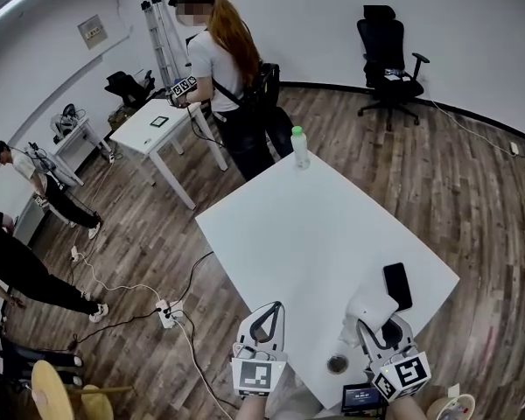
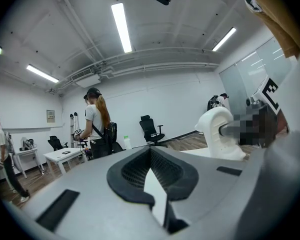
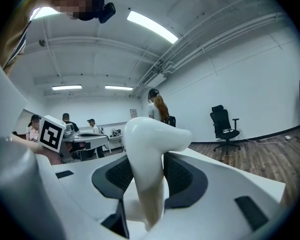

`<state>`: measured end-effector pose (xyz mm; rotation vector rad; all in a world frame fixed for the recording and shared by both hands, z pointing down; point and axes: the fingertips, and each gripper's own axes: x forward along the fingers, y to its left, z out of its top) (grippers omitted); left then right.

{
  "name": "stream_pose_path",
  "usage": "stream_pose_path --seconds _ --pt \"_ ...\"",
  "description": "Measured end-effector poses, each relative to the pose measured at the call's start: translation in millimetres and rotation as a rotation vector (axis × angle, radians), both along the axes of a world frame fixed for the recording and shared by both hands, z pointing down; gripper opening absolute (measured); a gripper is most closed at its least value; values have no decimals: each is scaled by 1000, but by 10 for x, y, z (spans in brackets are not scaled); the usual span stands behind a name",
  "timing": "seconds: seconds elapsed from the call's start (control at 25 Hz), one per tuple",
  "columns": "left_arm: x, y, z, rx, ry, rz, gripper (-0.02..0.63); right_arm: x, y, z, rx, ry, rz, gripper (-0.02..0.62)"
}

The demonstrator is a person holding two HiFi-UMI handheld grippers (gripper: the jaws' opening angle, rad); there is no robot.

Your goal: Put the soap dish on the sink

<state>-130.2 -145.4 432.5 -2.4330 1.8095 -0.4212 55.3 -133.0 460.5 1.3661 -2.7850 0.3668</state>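
Green-capped bottle [image 1: 299, 147], black phone [image 1: 397, 286] on white table [image 1: 315, 226], office chair [image 1: 387, 64]

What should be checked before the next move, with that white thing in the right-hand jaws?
1. Right gripper holds the white piece: ok, a pad sits on each side of it.
2. Left gripper free to help: ok, jaws apart with nothing between them.
3. Phone out of the way: not ok, it lies close beside the white piece.
4. Sink located: cannot tell, only a small round fitting shows near the table edge.
5. Bottle safe: ok, upright at the far end, well apart from both grippers.
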Motion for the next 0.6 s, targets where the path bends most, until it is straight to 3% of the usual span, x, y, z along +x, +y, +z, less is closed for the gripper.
stream_pose_path --seconds 0.6 --pt "-67 -142 461 -76 6 4 6 -141 -140 510 -127 19 -18 167"
